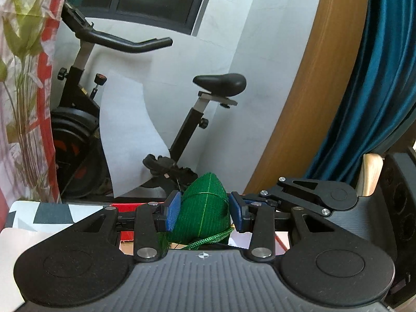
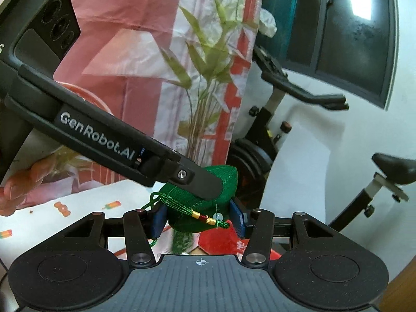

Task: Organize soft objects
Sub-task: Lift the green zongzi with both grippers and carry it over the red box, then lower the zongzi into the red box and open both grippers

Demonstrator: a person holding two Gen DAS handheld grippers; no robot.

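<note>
Both left gripper and right gripper clamp the green pouch, raised in open air.

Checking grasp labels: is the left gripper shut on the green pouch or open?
Shut on it: the left gripper has both blue pads pressed against the green pouch.

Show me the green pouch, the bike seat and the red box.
green pouch (image 1: 205,208), left wrist view, front fabric face.
bike seat (image 1: 221,83), left wrist view, top padding.
red box (image 2: 221,241), right wrist view, its top face.
</note>
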